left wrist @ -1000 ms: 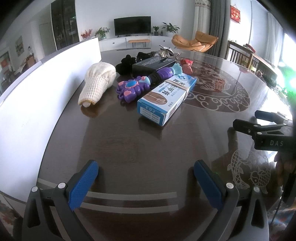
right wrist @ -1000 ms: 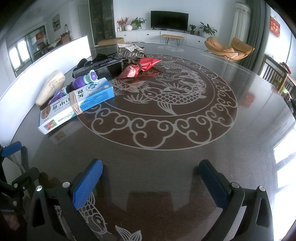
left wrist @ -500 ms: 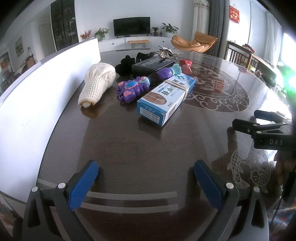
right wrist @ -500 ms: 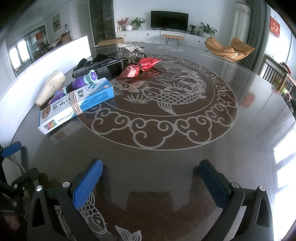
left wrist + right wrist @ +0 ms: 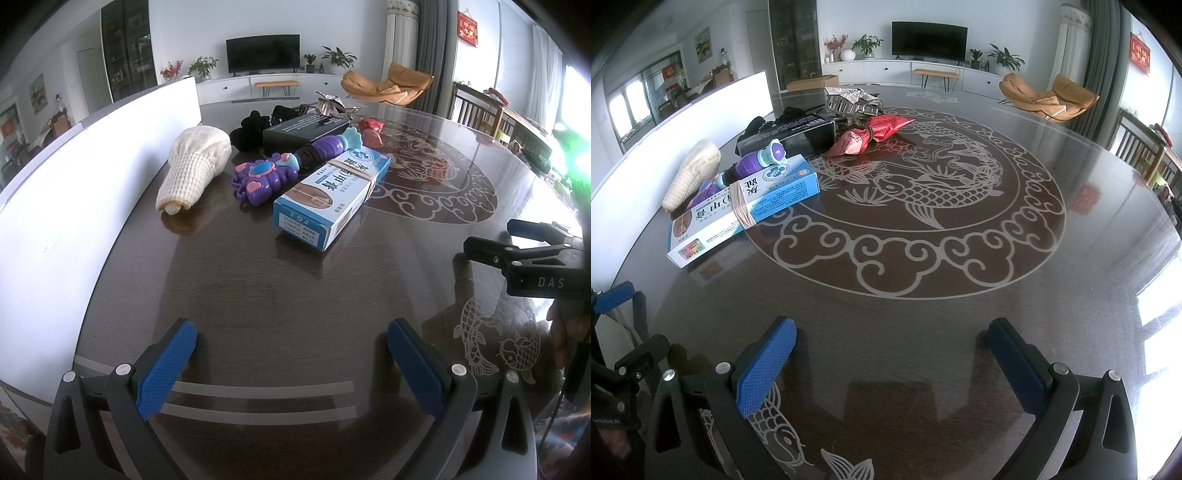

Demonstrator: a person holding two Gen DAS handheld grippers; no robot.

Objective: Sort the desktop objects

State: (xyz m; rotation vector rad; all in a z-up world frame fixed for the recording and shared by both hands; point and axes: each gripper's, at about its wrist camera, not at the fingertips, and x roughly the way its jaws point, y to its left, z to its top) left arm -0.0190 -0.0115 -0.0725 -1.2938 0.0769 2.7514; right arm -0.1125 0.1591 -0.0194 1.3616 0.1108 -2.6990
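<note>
A blue and white box [image 5: 332,192] with a rubber band lies on the dark round table; it also shows in the right wrist view [image 5: 742,210]. Beside it lie a purple toy wand [image 5: 288,166], a cream knitted item [image 5: 194,166], a black box [image 5: 306,131], black cloth [image 5: 251,129], a red packet [image 5: 871,134] and a silver hair claw [image 5: 849,101]. My left gripper [image 5: 291,354] is open and empty, near the table's front edge, well short of the objects. My right gripper [image 5: 892,354] is open and empty over bare table.
A long white board [image 5: 74,192] stands along the table's left side. The table [image 5: 960,258] has a fish and cloud pattern in its middle. The right gripper's body [image 5: 535,262] shows at the right of the left wrist view. Chairs stand beyond the far right edge.
</note>
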